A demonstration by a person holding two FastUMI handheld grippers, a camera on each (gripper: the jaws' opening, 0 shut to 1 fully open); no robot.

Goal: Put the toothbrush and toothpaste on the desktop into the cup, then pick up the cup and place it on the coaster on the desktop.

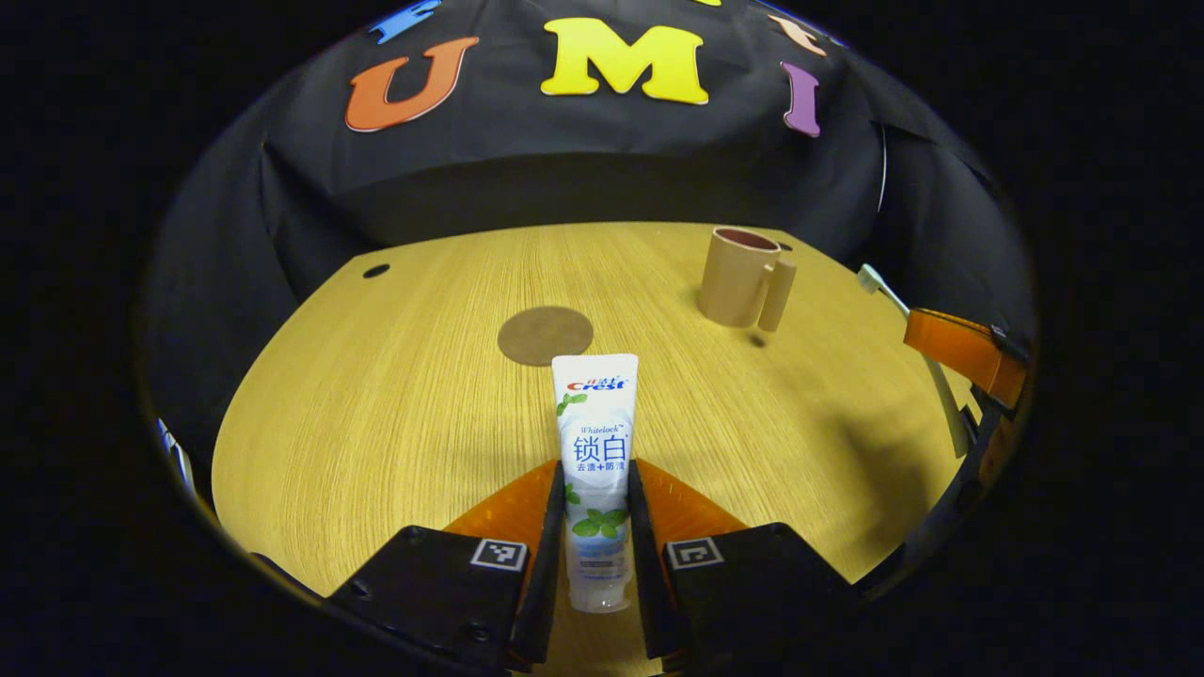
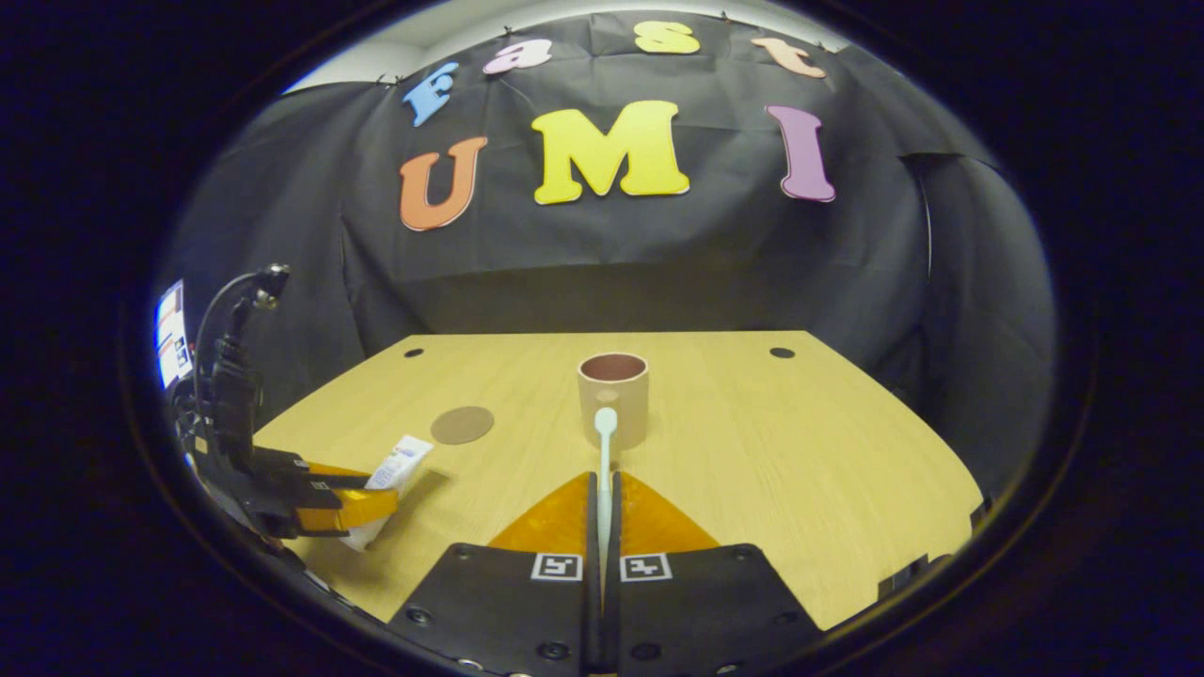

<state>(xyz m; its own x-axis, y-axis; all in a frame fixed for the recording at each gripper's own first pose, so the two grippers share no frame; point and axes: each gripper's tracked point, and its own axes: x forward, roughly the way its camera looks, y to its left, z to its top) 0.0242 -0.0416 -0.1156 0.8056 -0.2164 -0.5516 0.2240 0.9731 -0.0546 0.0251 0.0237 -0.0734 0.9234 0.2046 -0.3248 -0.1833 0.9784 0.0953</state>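
Left gripper view: left gripper (image 1: 596, 508) pinched toothpaste (image 1: 594, 451), lifted above desktop (image 1: 376, 423). Right gripper (image 2: 603, 498) clamped toothbrush (image 2: 604, 461), aimed at cup (image 2: 613, 385). Cup stood empty, apart from coaster (image 2: 462, 425). Both insertions and cup placement judged outstanding.

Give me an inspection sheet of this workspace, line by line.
Surface: wooden desktop with small round holes near the far corners.
Job's things: toothpaste and toothbrush both gripped; cup upright, nothing inside it; coaster bare.
Clutter: nothing seen.
Grippers: left hand-held gripper shut on the toothpaste; right hand-held gripper shut on the toothbrush, head pointing at the cup.
Cables: black cable arching above the left hand-held gripper.
Surroundings: black cloth wall.
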